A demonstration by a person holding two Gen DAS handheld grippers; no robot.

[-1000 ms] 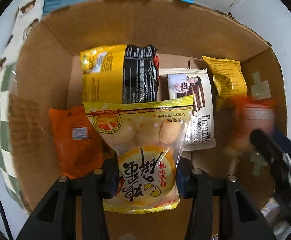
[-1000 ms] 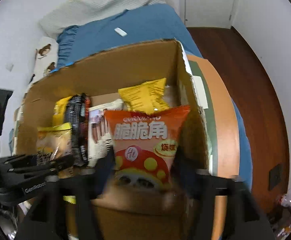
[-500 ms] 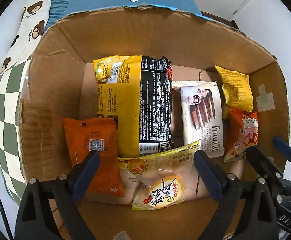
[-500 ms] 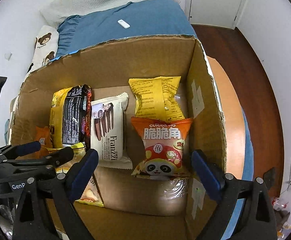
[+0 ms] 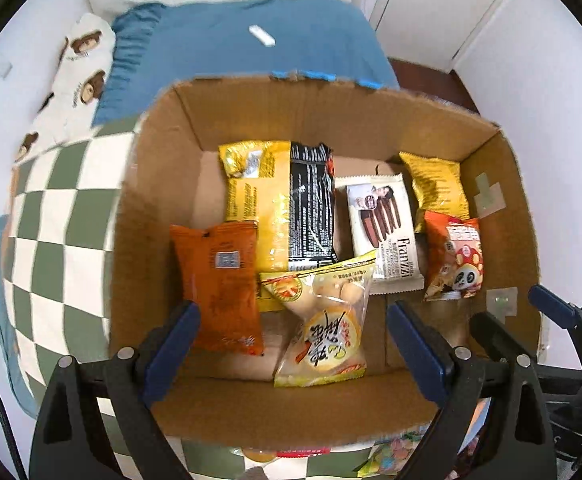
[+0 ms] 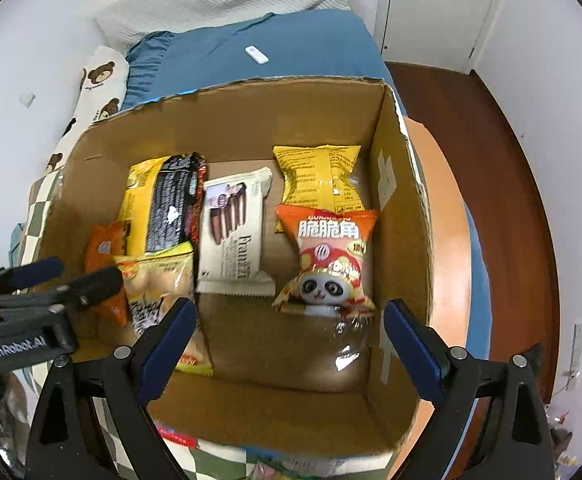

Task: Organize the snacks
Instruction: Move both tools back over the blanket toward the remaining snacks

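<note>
An open cardboard box [image 5: 323,116] [image 6: 407,216] holds several snack packs. A clear yellow egg-cake bag [image 5: 323,324] [image 6: 159,284] lies near the front, beside an orange pack [image 5: 219,284]. Behind them lie a yellow-black bag [image 5: 283,200] [image 6: 167,204], a white Franzzi wafer pack [image 5: 387,228] [image 6: 235,232], a yellow pack [image 5: 437,188] [image 6: 319,172] and an orange panda snack bag [image 5: 455,256] [image 6: 331,256]. My left gripper [image 5: 293,340] hangs open above the egg-cake bag, holding nothing. My right gripper [image 6: 291,340] hangs open above the box's right front, with no snack between its fingers.
The box sits on a green-and-white checked cloth [image 5: 59,216]. Behind it are a blue bedspread [image 5: 251,64] with a small white remote [image 5: 262,35] and a bear-print pillow [image 6: 99,80]. More snack wrappers [image 5: 391,456] peek out under the box's front edge. Wooden floor [image 6: 503,184] lies at right.
Both grippers opened and let go: the egg-cake bag and the panda bag dropped into the box. Both grippers then rose and drew back, so more of the bed shows.
</note>
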